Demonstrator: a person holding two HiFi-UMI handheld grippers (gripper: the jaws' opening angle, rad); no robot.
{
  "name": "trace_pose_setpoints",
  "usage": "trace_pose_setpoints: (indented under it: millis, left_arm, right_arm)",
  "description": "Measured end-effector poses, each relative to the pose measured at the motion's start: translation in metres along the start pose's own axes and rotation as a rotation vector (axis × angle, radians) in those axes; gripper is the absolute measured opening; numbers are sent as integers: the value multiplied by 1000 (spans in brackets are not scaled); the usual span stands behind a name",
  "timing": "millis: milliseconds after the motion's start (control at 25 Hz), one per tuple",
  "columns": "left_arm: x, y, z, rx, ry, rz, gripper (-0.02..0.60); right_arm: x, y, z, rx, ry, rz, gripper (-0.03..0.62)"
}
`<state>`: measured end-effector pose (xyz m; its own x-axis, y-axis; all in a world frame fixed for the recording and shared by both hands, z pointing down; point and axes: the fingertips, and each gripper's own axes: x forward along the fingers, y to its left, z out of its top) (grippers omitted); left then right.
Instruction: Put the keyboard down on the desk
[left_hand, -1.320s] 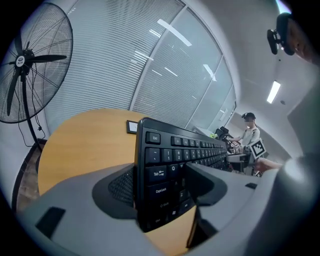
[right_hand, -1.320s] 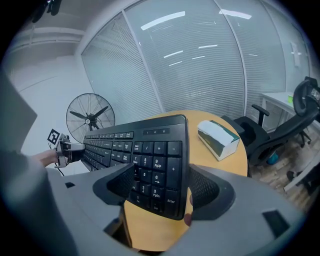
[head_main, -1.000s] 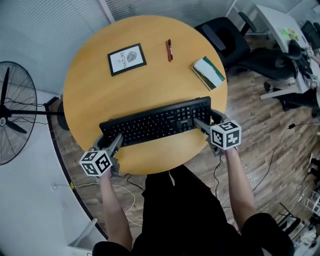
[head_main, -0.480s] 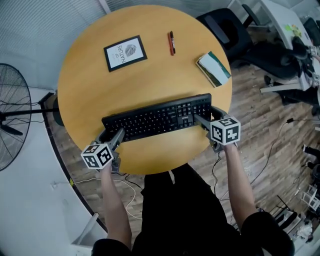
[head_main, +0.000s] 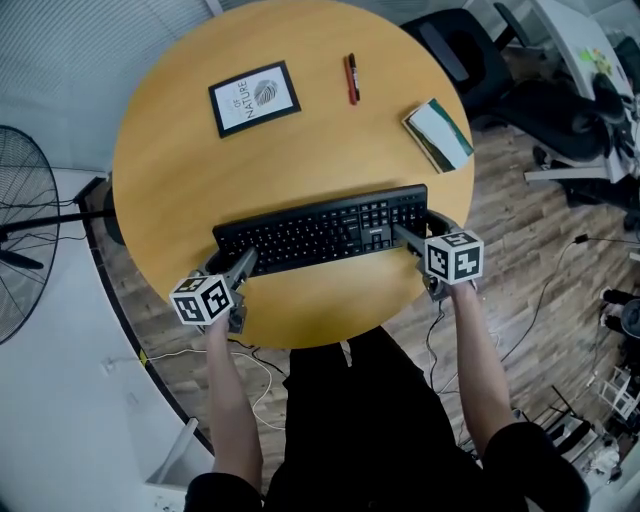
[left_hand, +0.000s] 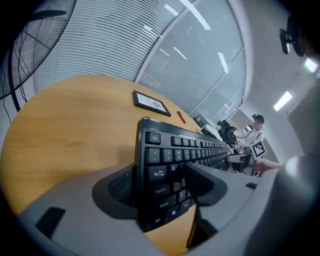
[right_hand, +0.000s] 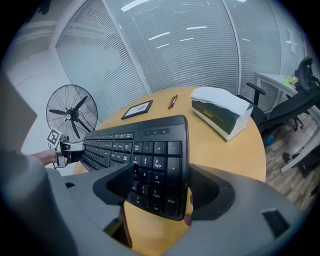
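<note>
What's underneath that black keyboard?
Only the round wooden table shows beneath the keyboard, gripped at each end by the left claw and right claw. Its underside is covered, so contact is unclear.

i'm in an office: black swivel chairs (head_main: 472, 72) and a white desk (head_main: 556, 36) far right, glass walls with blinds (right_hand: 200, 45), a standing fan (head_main: 20, 235) left.

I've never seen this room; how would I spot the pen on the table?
Start at the round wooden table. On its far side, beyond the black keyboard, lie a framed picture, the pen and a book. The pen is the middle one, a thin red stick, far slimmer than either neighbour.
</note>
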<state>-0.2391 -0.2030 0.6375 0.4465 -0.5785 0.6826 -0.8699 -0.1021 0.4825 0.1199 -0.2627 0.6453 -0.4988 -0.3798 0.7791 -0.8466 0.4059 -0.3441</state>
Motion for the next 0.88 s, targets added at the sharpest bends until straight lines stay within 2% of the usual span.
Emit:
trace_pose_setpoints:
  millis: [880]
  left_arm:
    - [26,13,-10,-23,51,13,288]
  right_arm:
    - [24,-15,-11,34,62,-7,351]
